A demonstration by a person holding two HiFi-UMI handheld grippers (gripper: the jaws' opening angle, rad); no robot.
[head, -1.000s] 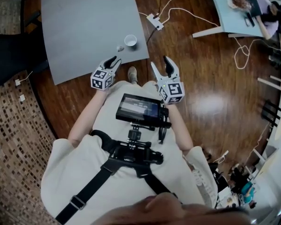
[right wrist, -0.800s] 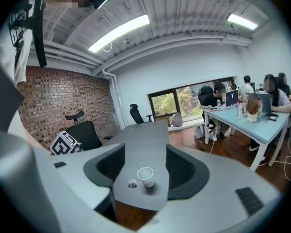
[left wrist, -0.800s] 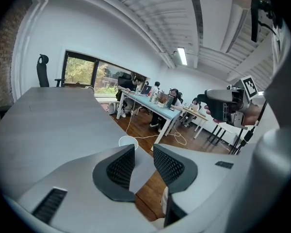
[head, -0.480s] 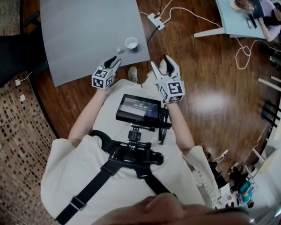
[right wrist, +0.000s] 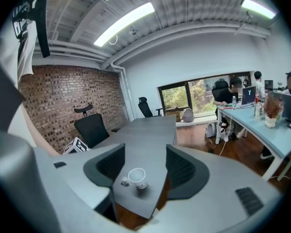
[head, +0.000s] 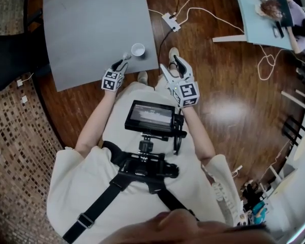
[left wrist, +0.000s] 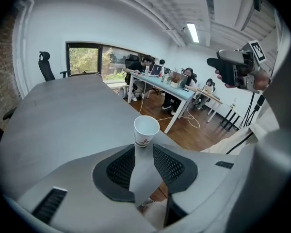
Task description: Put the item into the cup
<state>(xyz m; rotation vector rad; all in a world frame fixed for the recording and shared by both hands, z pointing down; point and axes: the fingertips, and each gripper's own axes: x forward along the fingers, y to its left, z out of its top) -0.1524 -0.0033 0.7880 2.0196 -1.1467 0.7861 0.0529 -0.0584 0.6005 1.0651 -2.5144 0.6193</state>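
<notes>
Left gripper (head: 120, 62) and right gripper (head: 172, 65) side by side before the torso, jaws of both apart, empty.

White cup (head: 138, 49) at the grey table (head: 91, 29) corner (small item (head: 126, 56) just beside it), left tongs (head: 120, 63) close.

The cup (head: 138, 49) stands on the table (head: 91, 29), near its front right corner; the item (head: 126, 56) lies on the table just left of the cup, apart from it; the left gripper (head: 120, 62) sits at the table's front edge, just before the item; the right gripper (head: 169, 64) is off the table to the right, above the floor (head: 218, 85); a chair (head: 10, 55) stands left of the table; a power strip (head: 171, 22) lies on the floor to the table's right.
</notes>
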